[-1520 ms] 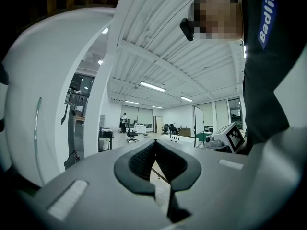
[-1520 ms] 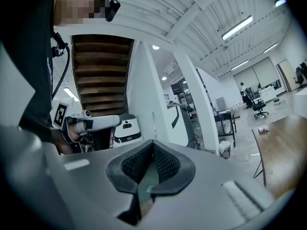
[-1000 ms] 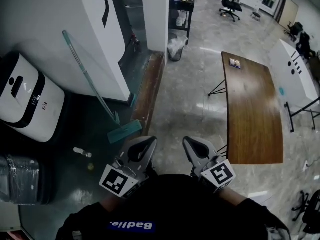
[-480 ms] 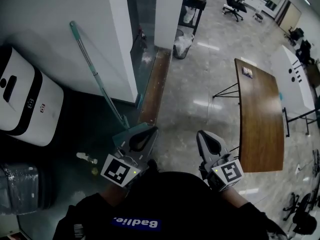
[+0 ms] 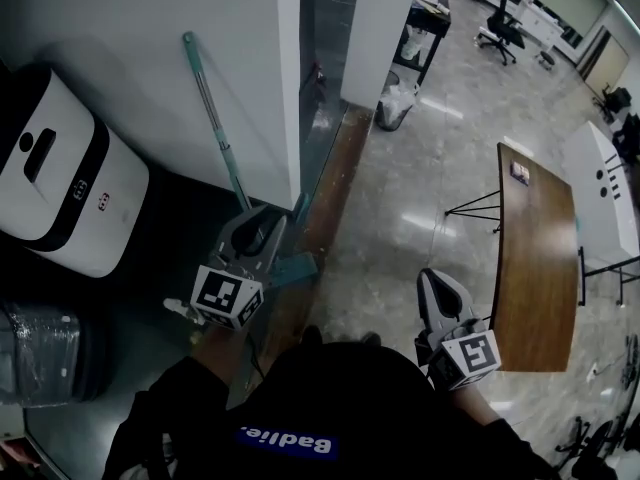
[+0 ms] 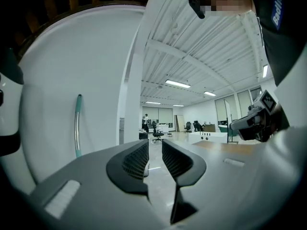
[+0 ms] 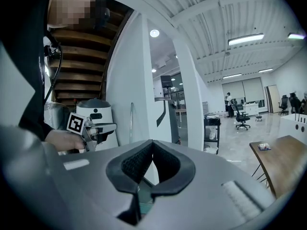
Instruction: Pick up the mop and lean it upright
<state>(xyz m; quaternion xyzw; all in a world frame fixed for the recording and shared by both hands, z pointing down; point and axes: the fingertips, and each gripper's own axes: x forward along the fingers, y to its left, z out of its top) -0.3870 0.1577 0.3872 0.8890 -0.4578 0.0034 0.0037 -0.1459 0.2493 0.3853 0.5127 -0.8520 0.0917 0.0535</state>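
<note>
In the head view, my left gripper has swung over to the mop, which leans against the white wall with its head on the floor. In the left gripper view its jaws have just been opening with nothing between them and the handle off to their left, so I'd say a grasp comes next. In the right gripper view my right gripper is clenched and empty.

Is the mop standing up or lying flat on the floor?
Standing up, tilted: the mop leans its handle against the white wall, and its teal head sits on the floor.
</note>
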